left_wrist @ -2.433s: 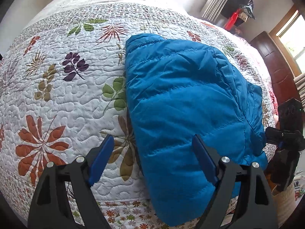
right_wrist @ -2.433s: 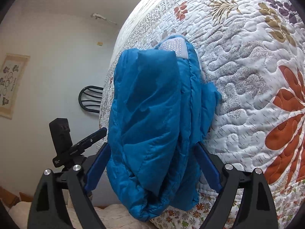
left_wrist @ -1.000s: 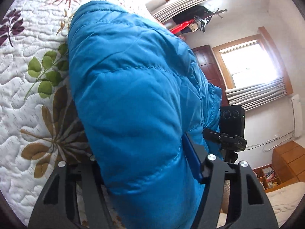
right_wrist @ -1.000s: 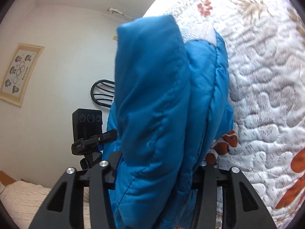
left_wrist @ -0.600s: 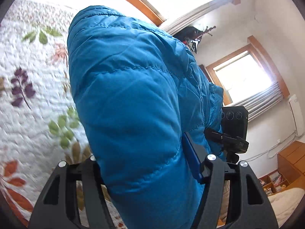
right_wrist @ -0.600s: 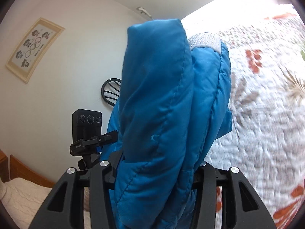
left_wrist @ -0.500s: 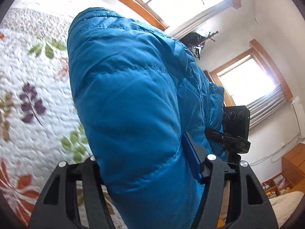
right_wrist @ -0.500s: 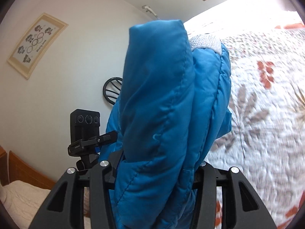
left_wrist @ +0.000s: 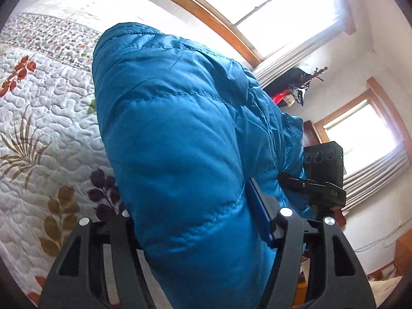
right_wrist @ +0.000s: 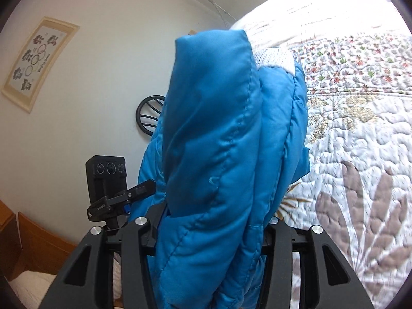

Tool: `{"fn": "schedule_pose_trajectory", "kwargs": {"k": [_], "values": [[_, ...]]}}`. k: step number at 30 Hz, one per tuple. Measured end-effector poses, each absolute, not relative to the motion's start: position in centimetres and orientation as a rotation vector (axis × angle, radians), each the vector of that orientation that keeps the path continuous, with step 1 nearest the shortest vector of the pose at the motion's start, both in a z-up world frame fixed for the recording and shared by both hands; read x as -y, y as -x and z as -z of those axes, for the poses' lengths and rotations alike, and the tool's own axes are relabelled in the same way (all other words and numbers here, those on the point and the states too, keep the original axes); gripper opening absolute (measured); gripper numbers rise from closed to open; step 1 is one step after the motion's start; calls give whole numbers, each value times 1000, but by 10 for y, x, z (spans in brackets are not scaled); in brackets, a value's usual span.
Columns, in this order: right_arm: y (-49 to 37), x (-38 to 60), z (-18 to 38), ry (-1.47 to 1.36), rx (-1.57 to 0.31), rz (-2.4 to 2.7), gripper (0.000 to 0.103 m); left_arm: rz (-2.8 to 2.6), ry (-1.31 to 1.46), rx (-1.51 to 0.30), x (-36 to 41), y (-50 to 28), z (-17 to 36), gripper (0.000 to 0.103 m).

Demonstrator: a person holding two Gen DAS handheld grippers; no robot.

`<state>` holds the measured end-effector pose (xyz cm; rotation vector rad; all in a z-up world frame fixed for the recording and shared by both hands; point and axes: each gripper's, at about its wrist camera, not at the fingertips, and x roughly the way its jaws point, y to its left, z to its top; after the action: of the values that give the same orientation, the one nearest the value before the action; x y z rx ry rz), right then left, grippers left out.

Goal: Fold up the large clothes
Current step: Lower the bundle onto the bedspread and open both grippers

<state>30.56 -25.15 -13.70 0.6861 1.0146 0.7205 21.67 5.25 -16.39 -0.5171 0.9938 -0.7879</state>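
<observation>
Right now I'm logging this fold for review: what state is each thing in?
Blue puffer jacket: bundled, lifted off the bed, held at both ends.
Left gripper: jaws clamped on the jacket.
Right gripper: jaws clamped on the jacket.
Quilted bedspread: spread flat.

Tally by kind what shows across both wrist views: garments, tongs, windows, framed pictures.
Blue padded jackets: 1
Tongs: 2, left tongs and right tongs, both clamped on the jacket
Windows: 2
Framed pictures: 1
Total: 6
</observation>
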Motion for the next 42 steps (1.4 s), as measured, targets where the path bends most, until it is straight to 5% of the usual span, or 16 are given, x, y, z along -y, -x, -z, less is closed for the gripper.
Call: {"fn": "schedule_pose_trajectory", "kwargs": {"k": [12,26,42], "values": [[-355,230,177,-738,-1100,-708,49,740,551,-1053,-74,-268,211,66],[-328,248,194,-708,-1118,-637,73,658,543,-1102,-103,-277,221,83],[-259,281,203,-586,-1139,-511,74,549,418,-1092,-106,-221,215,88]]}}
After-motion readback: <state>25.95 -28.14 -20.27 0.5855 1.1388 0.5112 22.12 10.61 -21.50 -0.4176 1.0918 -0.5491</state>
